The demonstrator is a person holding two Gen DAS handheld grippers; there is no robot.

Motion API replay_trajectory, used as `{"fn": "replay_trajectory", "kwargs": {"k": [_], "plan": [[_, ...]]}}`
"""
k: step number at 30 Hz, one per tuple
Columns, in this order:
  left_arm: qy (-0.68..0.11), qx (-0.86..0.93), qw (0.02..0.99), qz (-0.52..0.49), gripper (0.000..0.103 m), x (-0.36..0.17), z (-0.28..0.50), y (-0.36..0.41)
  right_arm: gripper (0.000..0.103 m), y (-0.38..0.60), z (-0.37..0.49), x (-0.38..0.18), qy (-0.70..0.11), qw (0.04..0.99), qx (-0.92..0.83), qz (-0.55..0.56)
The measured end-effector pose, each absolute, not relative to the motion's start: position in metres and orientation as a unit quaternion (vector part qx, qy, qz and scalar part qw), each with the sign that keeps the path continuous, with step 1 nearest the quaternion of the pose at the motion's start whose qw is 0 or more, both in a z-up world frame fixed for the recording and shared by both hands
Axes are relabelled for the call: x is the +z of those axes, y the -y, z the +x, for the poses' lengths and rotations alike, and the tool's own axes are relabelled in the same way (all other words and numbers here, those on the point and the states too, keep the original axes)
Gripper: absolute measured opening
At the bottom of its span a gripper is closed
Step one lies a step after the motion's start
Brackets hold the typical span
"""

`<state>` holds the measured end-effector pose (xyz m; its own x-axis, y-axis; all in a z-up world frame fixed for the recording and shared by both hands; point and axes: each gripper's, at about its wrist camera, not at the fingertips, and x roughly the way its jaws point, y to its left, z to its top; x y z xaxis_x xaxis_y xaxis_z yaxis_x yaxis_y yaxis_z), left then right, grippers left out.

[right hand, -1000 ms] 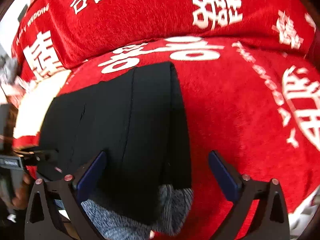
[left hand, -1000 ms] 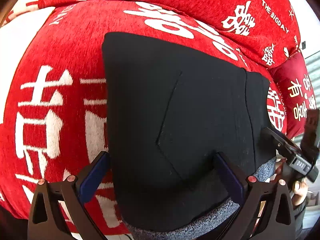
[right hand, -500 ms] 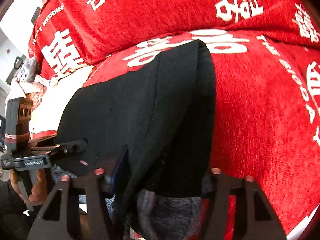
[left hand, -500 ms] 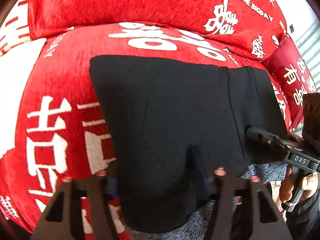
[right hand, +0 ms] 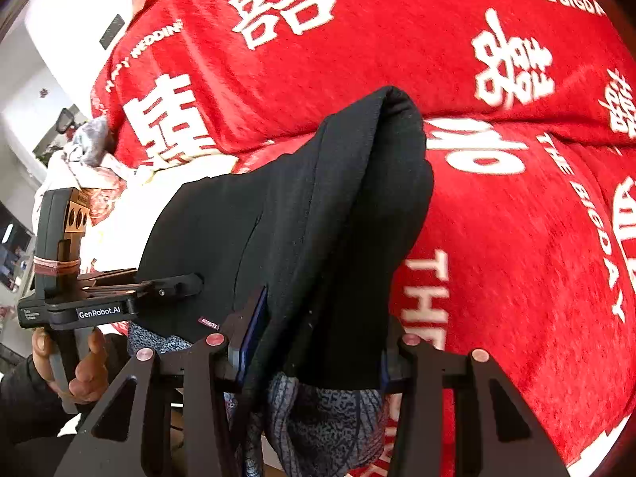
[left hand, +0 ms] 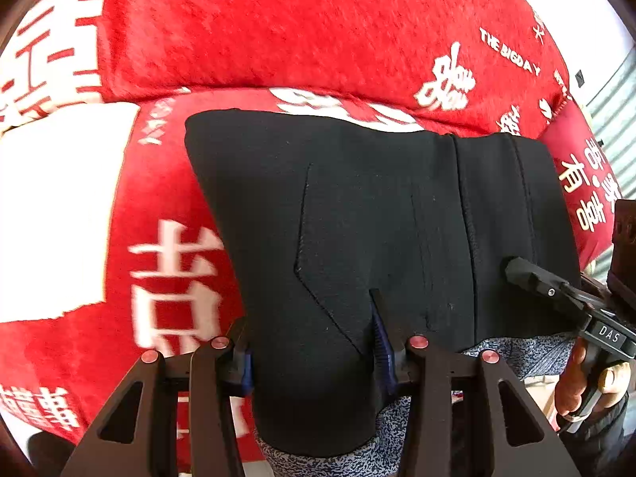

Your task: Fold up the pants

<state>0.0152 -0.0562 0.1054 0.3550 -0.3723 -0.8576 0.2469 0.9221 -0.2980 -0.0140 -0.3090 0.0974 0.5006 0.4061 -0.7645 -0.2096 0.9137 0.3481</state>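
The black pants [left hand: 377,214], with a grey speckled lining at the near edge, lie on a red sofa. My left gripper [left hand: 314,357] is shut on the near left edge of the pants. My right gripper [right hand: 318,346] is shut on the near right edge of the pants [right hand: 302,214] and lifts the fabric into a raised fold. The right gripper [left hand: 556,290] shows at the right of the left wrist view. The left gripper [right hand: 167,290] shows at the left of the right wrist view.
The red sofa cover [left hand: 167,214] with white characters spans the seat and the backrest [right hand: 357,39]. A red cushion [left hand: 584,183] lies at the far right. A white patch [left hand: 55,206] lies left of the pants. Clutter [right hand: 91,151] sits at the sofa's left end.
Both grippers have gone from open to shut on the near edge of the pants. The fabric has risen off the seat, most on the right side.
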Motion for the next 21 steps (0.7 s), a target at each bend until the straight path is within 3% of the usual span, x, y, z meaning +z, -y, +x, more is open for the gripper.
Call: {"fn": "replay_trajectory", "kwargs": {"k": [10, 21], "plan": [[-0.542, -0.132, 0.828, -0.057, 0.047, 0.110, 0.023, -0.011, 0.049, 0.241, 0.008, 0.097, -0.478, 0.847, 0.210, 0.098], [-0.576, -0.122, 0.805, -0.076, 0.050, 0.054, 0.035, -0.033, 0.049, 0.216, 0.025, 0.048, -0.527, 0.824, 0.184, 0.099]]}}
